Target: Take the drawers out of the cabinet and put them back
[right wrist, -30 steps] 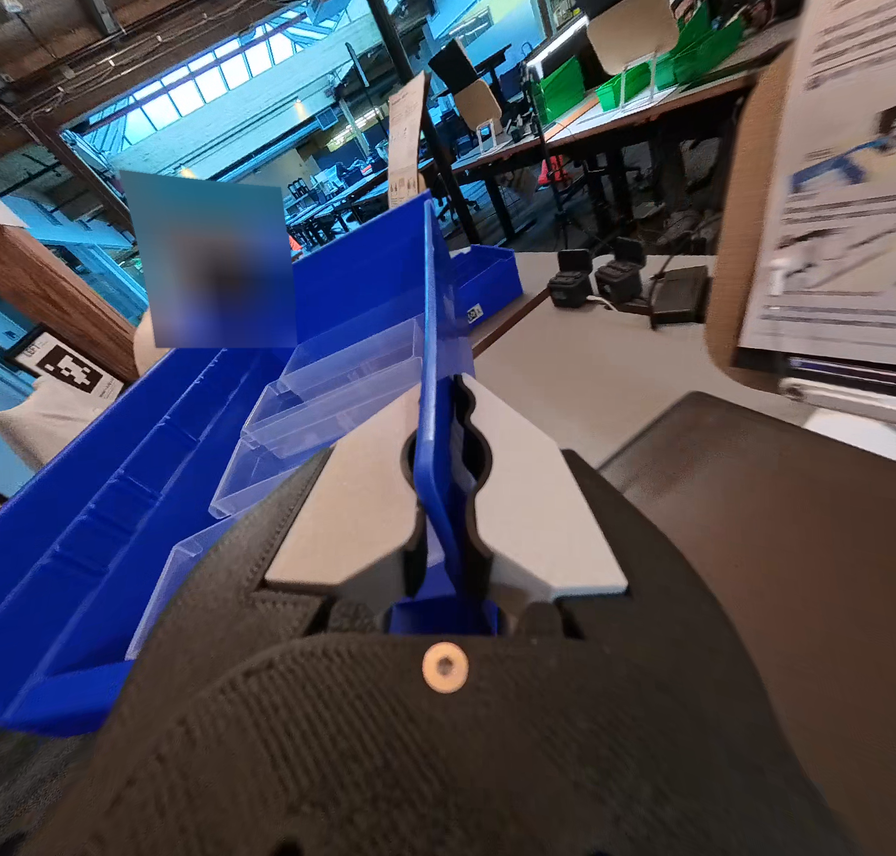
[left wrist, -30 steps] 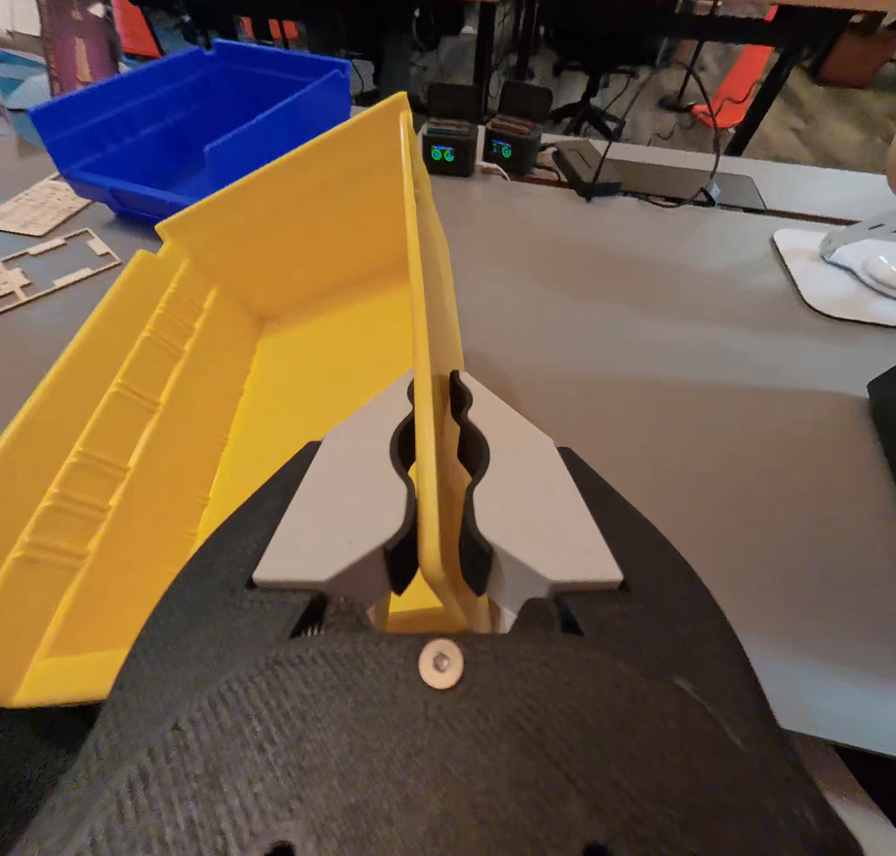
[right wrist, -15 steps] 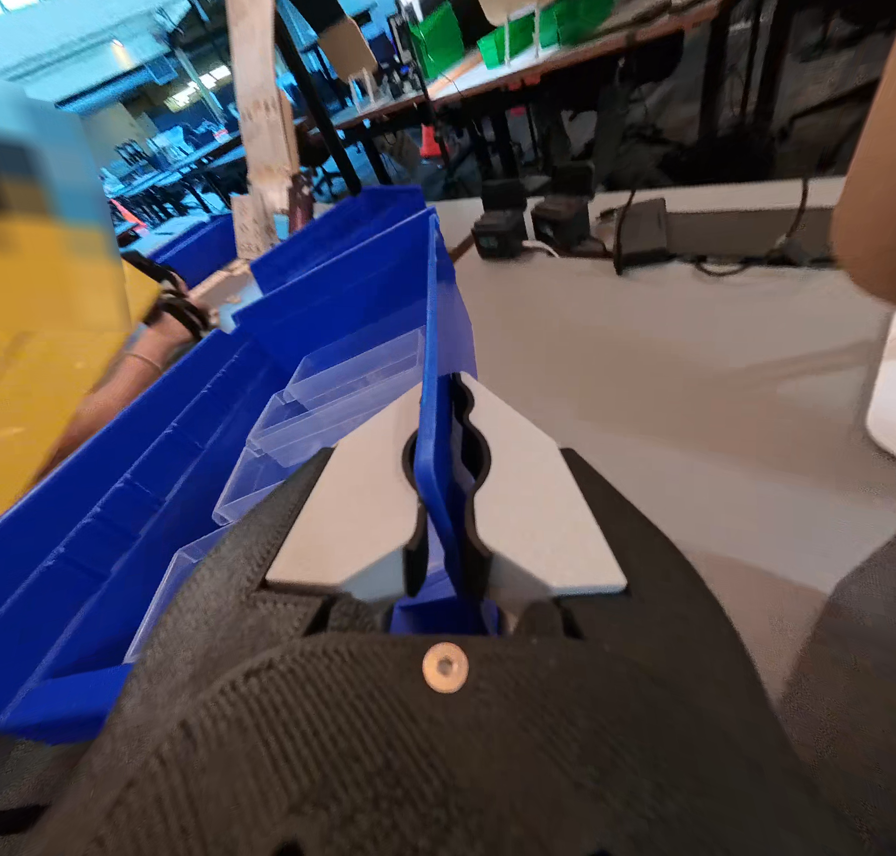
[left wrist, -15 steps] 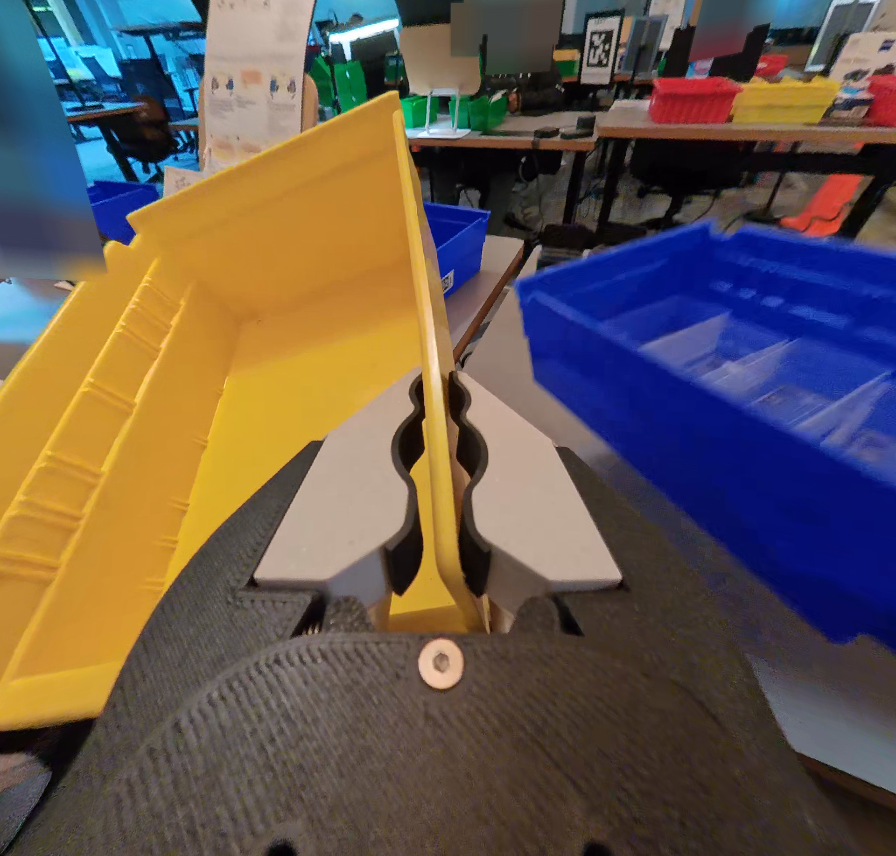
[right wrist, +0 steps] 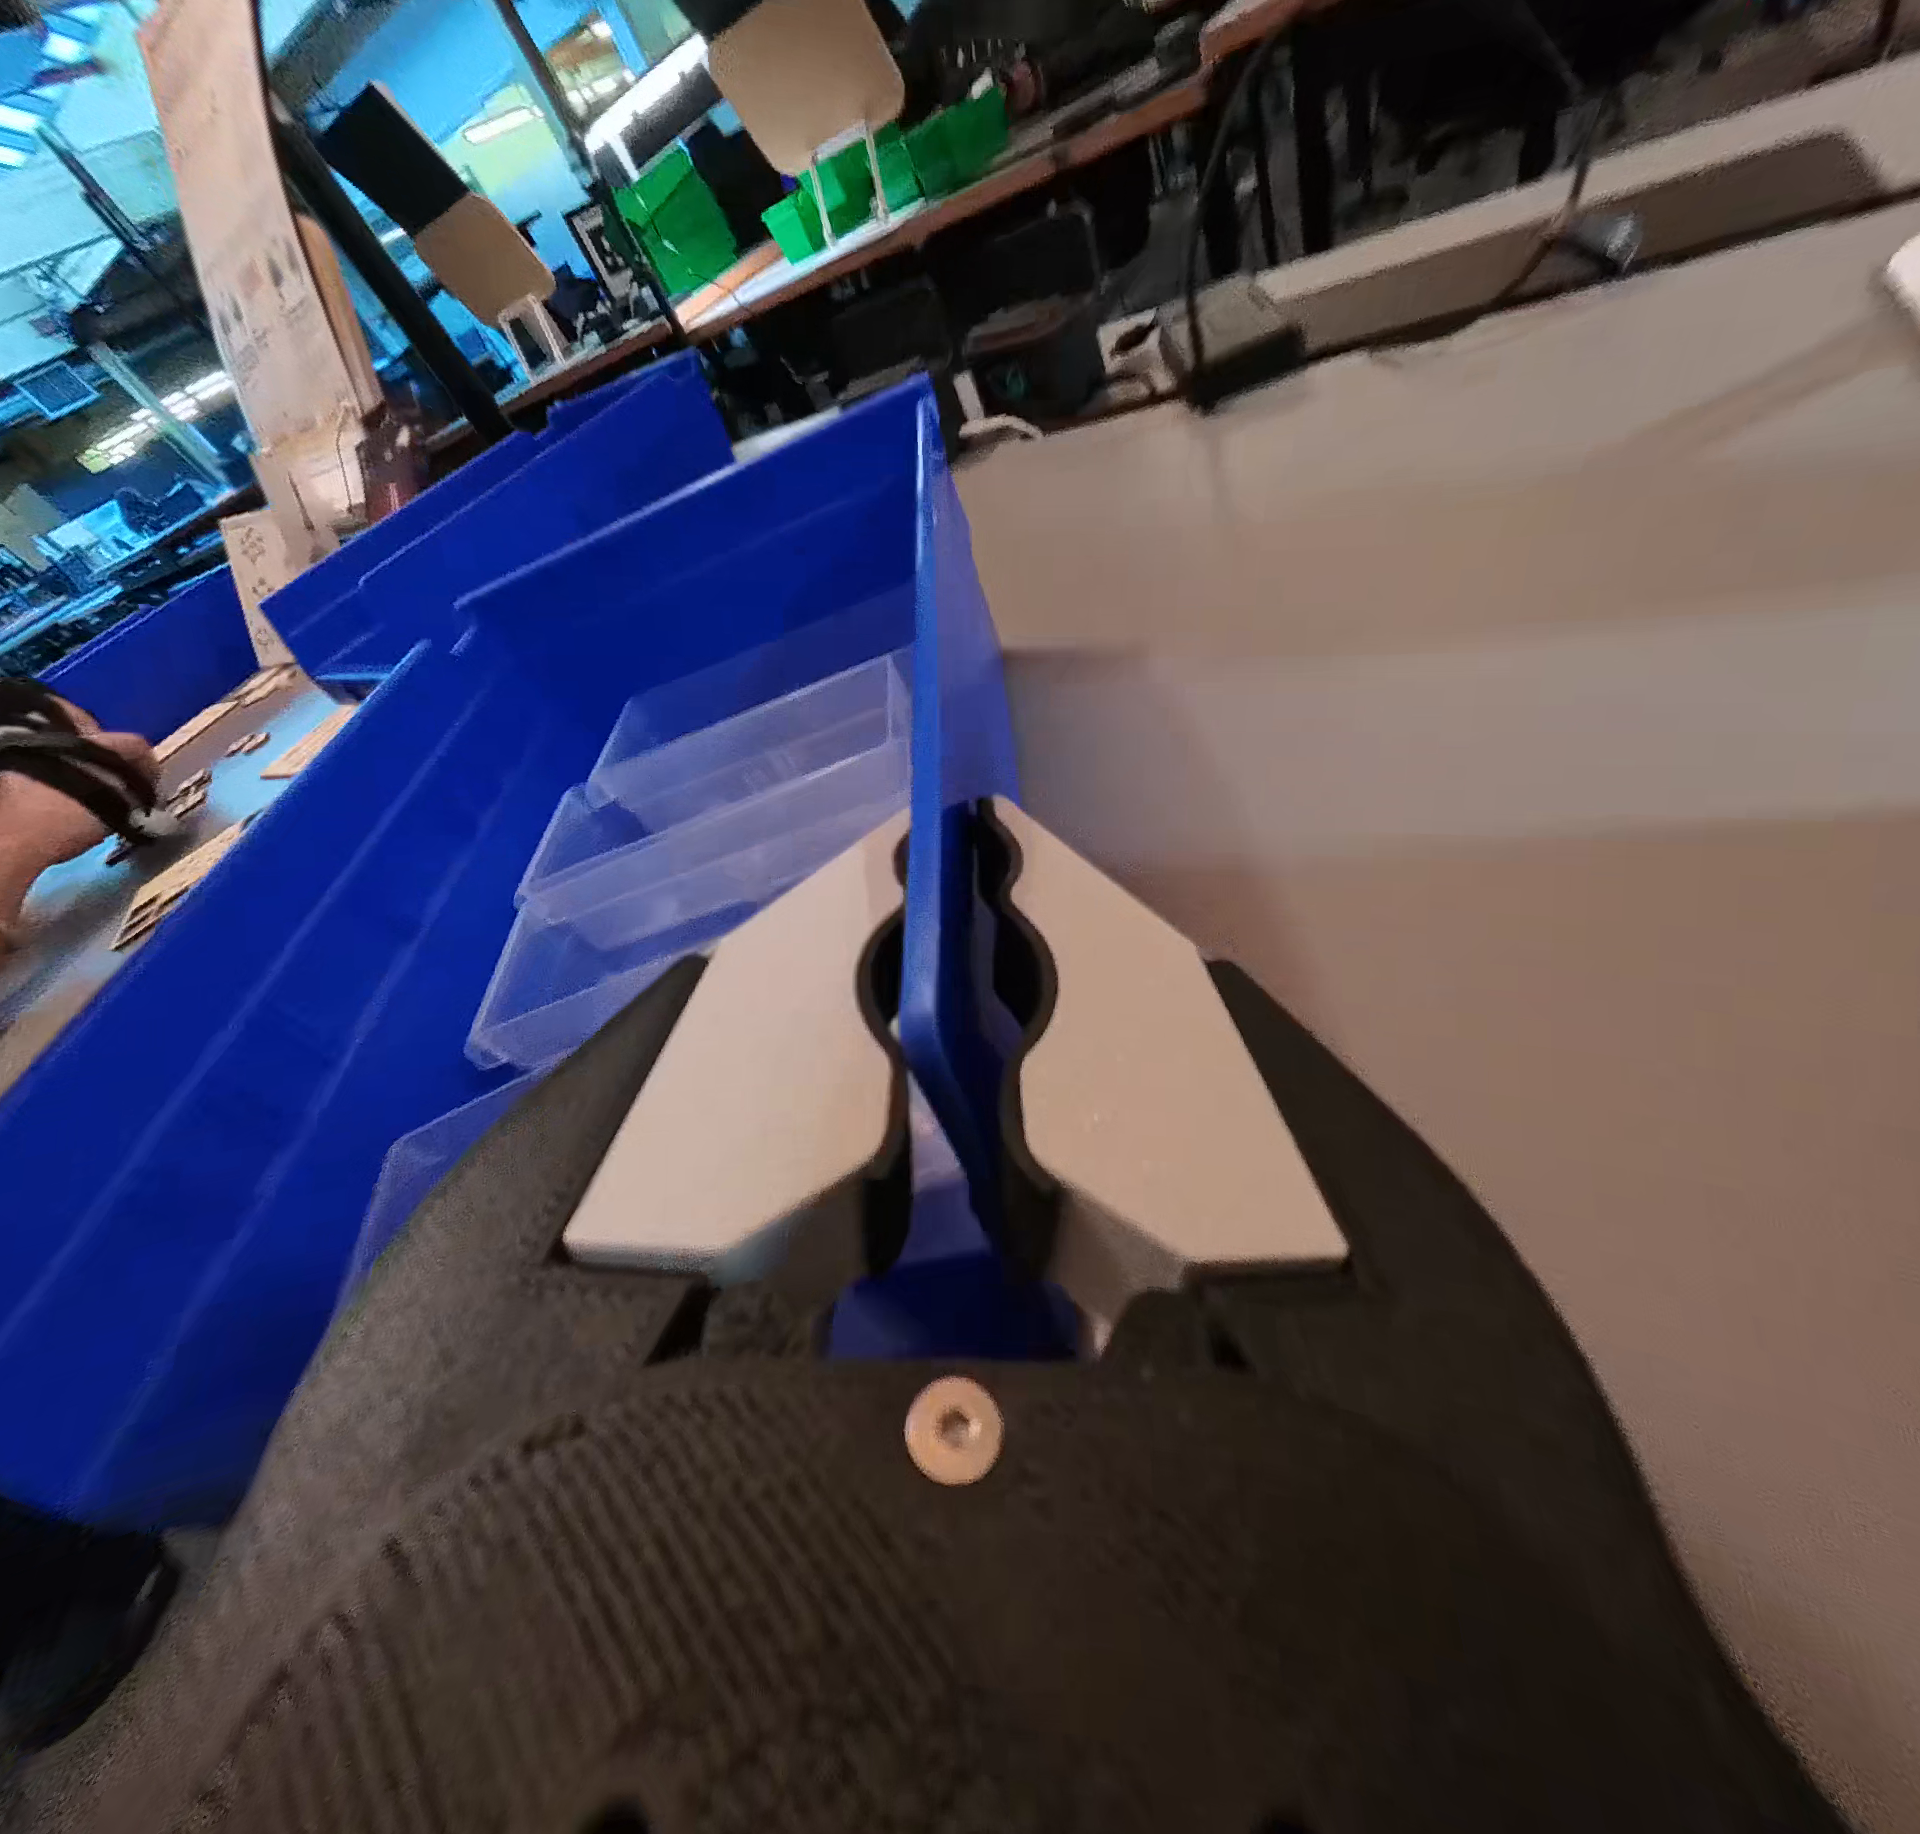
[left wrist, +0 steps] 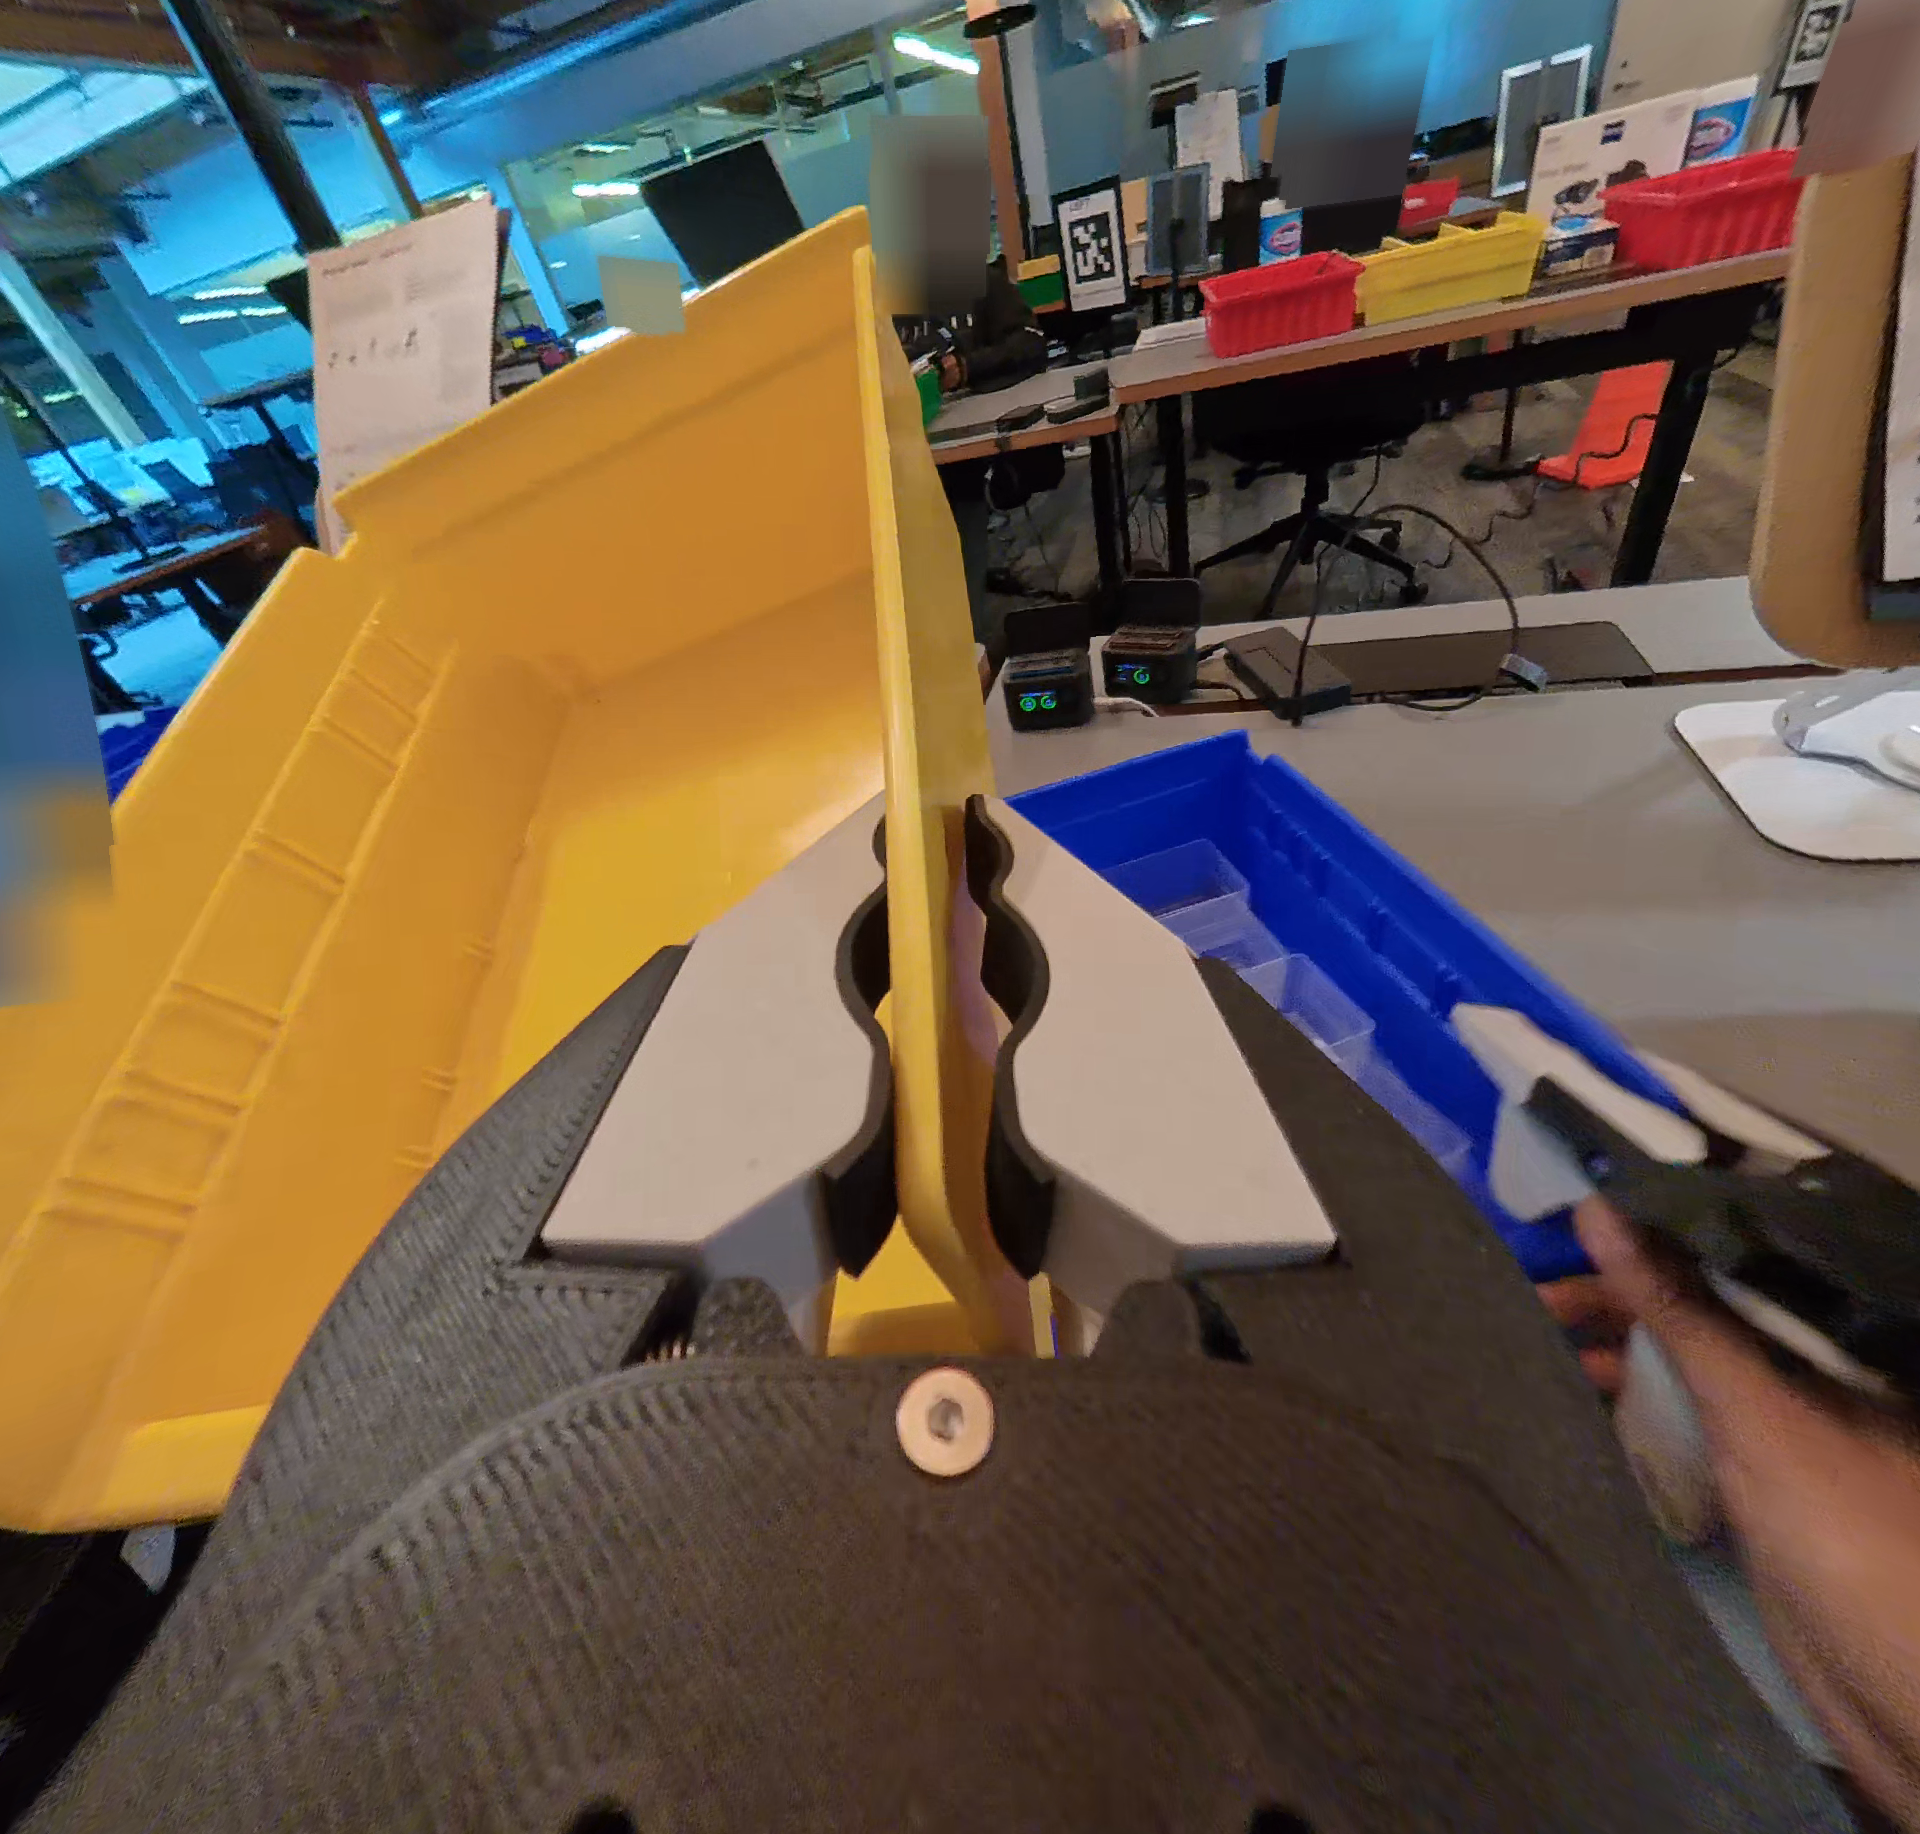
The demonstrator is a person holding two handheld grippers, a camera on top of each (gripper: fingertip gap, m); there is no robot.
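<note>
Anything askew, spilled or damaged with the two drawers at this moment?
Nothing spilled or damaged. The empty yellow plastic drawer is tilted, clamped by its side wall in the left gripper. The clear plastic trays inside the blue plastic drawer, held by the right gripper, overlap unevenly.

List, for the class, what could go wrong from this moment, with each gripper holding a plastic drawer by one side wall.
1. The left gripper pinches only the thin side wall of the empty yellow plastic drawer, which is tilted; it could twist or slip out.
2. The blue plastic drawer, clamped the same way by the right gripper, carries loose clear plastic trays; a tilt might slide them.
3. In the left wrist view the two drawers are close together and could knock.
</note>
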